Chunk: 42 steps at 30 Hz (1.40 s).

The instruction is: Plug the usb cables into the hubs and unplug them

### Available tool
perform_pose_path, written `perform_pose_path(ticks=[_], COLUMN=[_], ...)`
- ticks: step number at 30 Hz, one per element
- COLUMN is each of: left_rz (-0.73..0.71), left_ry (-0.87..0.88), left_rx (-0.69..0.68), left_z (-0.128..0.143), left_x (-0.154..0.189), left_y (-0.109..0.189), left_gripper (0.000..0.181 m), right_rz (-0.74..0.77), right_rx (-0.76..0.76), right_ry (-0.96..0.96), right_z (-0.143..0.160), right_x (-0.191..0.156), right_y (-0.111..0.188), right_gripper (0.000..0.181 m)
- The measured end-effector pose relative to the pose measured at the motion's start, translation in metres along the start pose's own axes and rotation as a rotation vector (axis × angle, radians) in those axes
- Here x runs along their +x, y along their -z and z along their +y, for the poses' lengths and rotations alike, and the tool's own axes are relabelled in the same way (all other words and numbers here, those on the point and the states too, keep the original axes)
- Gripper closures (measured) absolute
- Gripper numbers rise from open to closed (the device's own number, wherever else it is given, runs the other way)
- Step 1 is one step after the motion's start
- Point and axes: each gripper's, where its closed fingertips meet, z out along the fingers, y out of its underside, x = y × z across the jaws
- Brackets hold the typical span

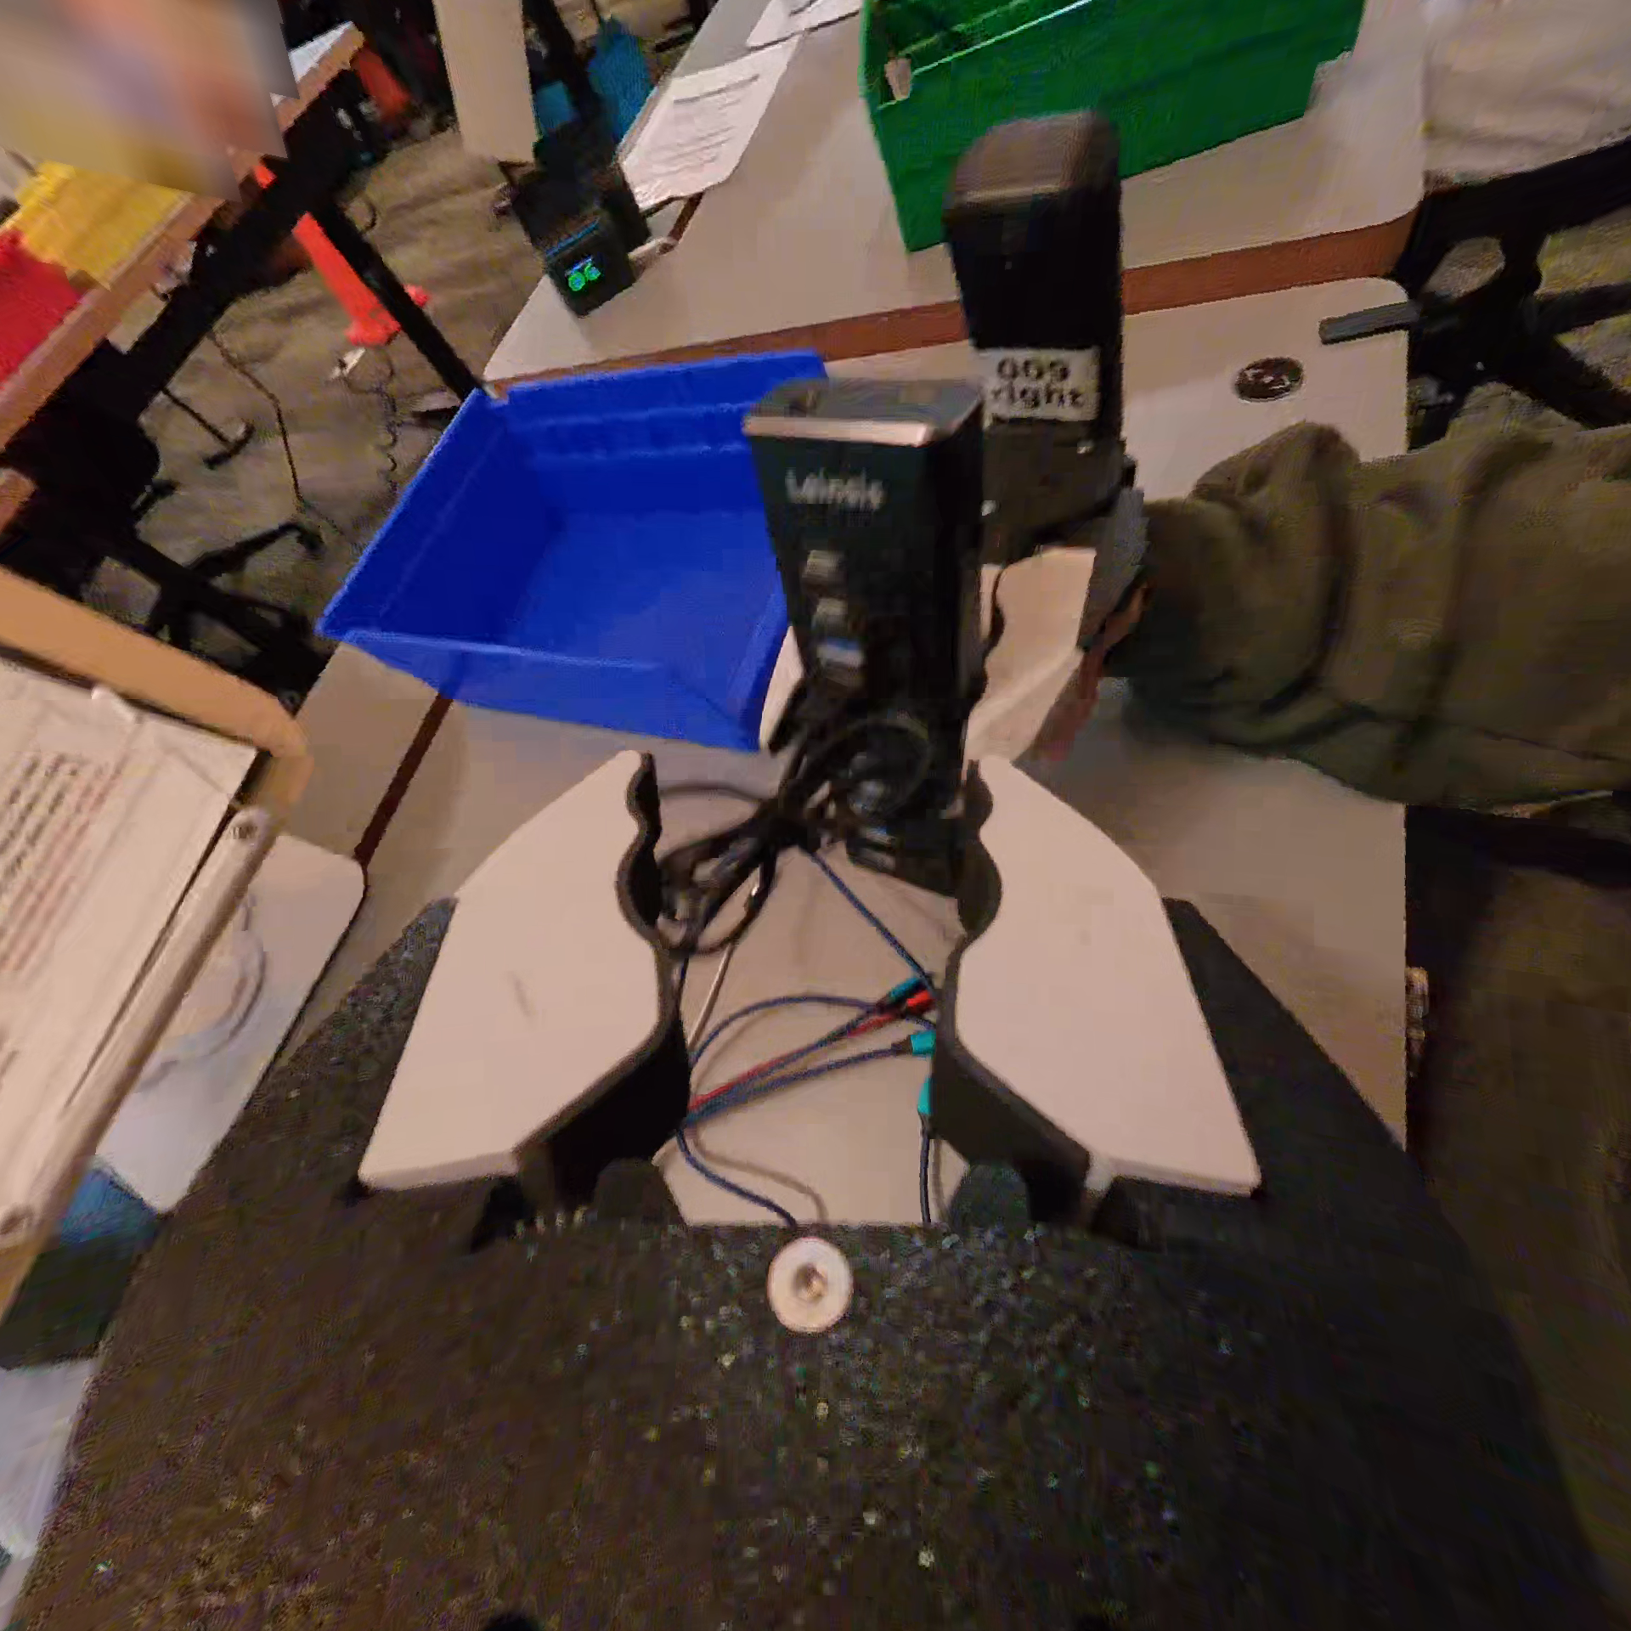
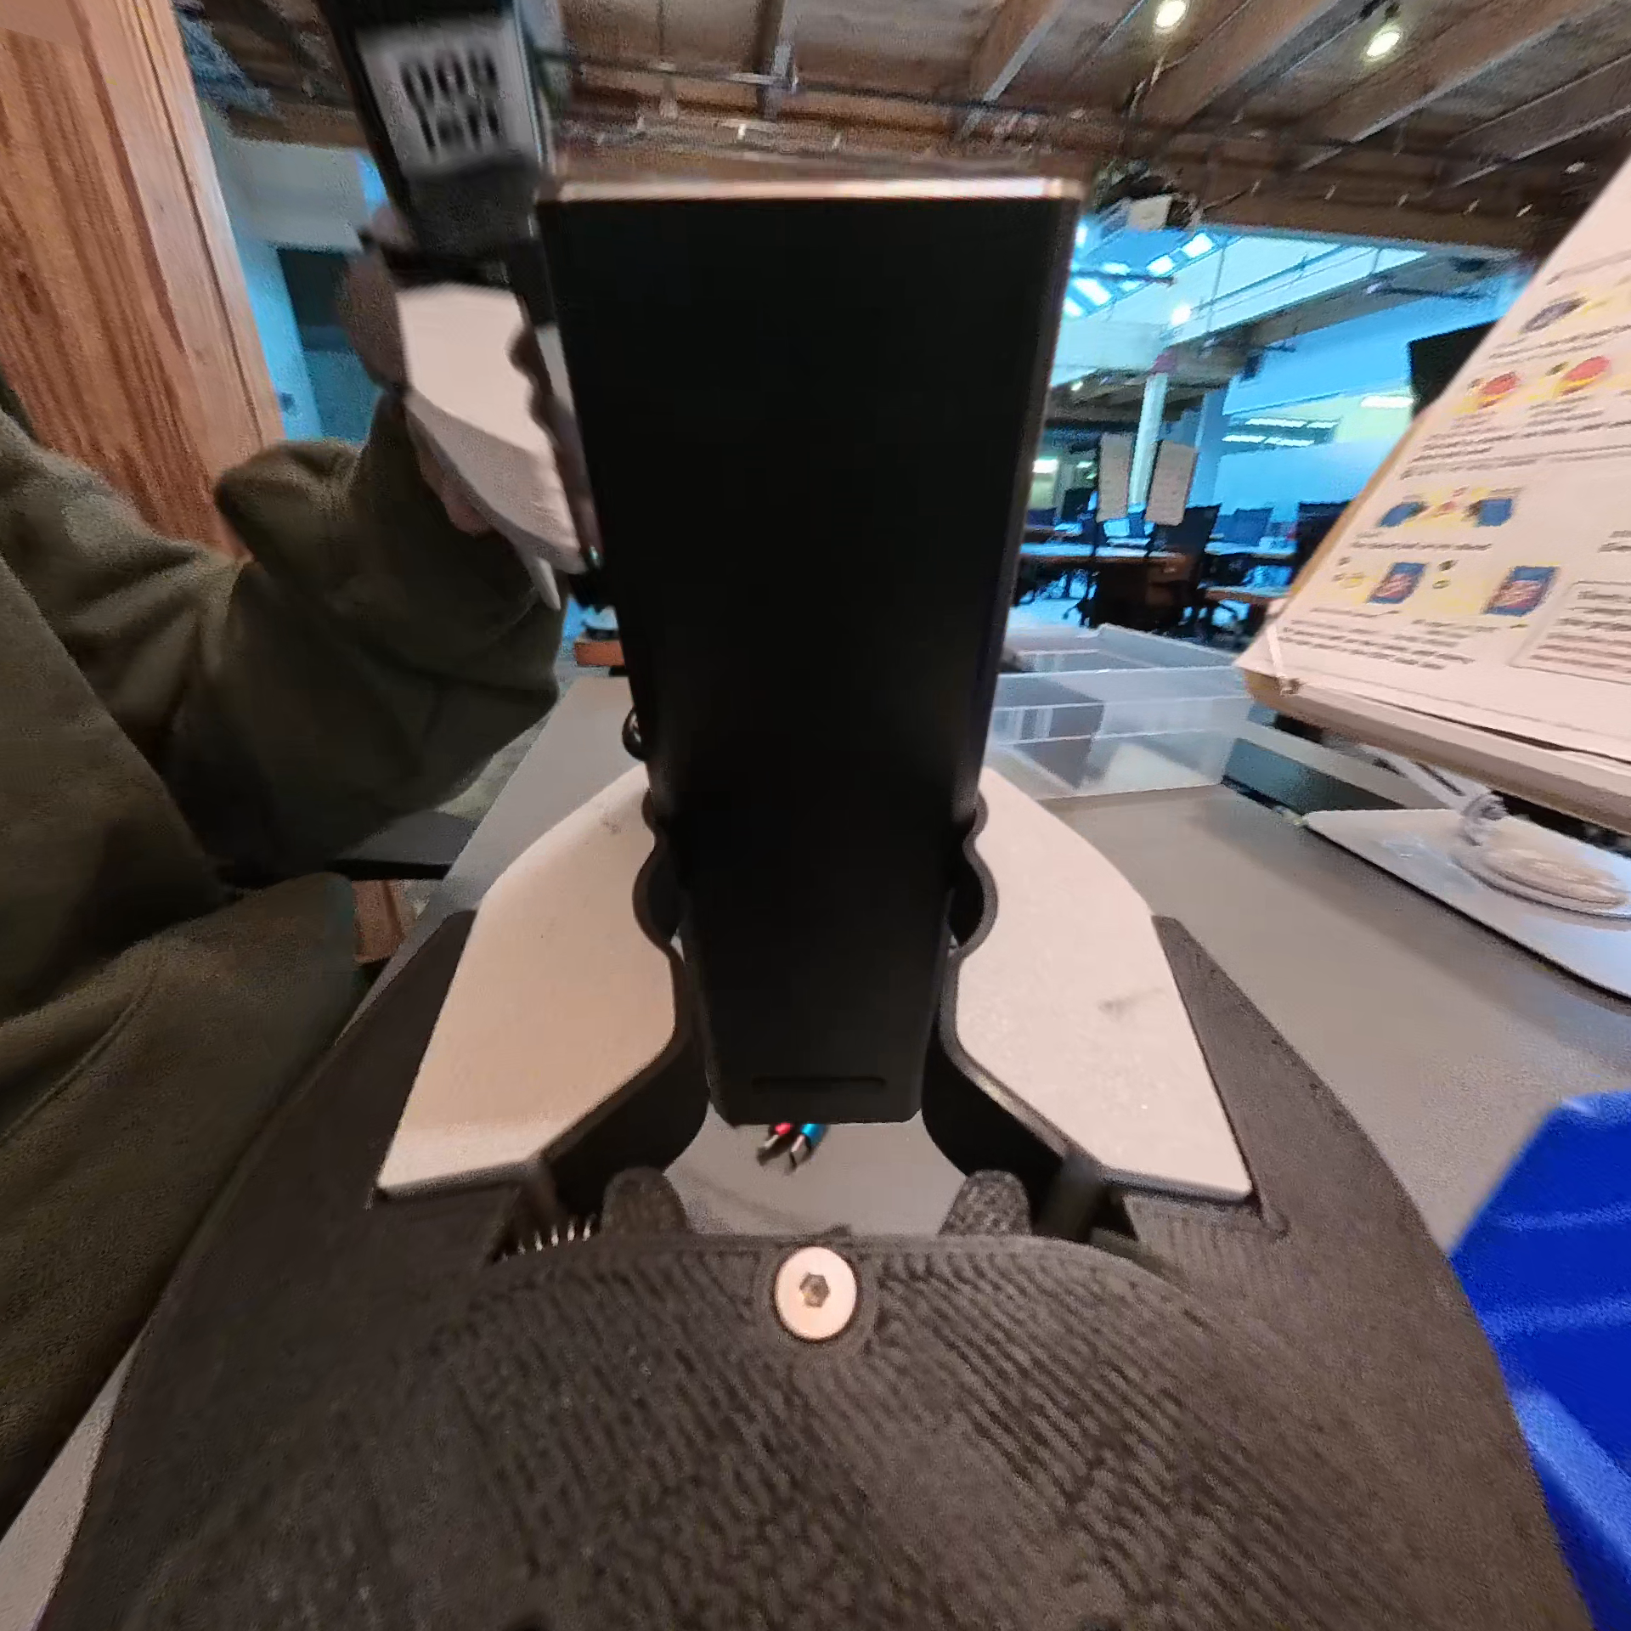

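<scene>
Blue bin (image 1: pixel 565 547) sits just behind the upright black hub (image 1: pixel 869 618), pinched in your right gripper (image 2: pixel 812 891) jaws. Your left gripper (image 1: pixel 807 847) jaws spread around tangled cables (image 1: pixel 794 1041) on the worktop (image 1: pixel 1236 838); the hub's back hides its ports in the right wrist view.

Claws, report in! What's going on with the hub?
Right claw shut on black USB hub, upright. Left claw open, empty. Loose cables below.
</scene>
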Motion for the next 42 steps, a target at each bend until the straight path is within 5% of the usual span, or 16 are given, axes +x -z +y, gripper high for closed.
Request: perform_pose_path(ticks=[4,8,13,20,24,42], left_rz=[0.125,0.26,0.269,0.232,0.285,0.27], left_ry=[-0.055,-0.01,0.042,-0.027,-0.053,-0.061], left_rx=[-0.03,0.049,0.144,0.061,0.047,-0.02], left_z=[-0.014,-0.016,-0.016,-0.011,-0.01,-0.001], left_x=[0.015,0.023,0.01,-0.001,0.004,-0.004], left_y=[-0.039,-0.047,-0.036,-0.027,-0.025,-0.029], left_gripper=[0.113,0.119,0.12,0.12,0.12,0.12], right_rz=[-0.062,-0.062,-0.032,0.032,0.051,0.162], right_rx=[-0.052,-0.062,-0.007,-0.011,-0.037,-0.111], right_ry=[0.008,0.002,-0.071,-0.083,-0.07,-0.054], right_z=[0.007,0.006,-0.003,-0.011,-0.013,-0.003], right_x=[-0.016,-0.017,-0.011,-0.006,-0.006,0.006], right_y=[-0.018,-0.02,-0.024,-0.032,-0.034,-0.041], right_gripper=[0.121,0.121,0.12,0.104,0.118,0.118])
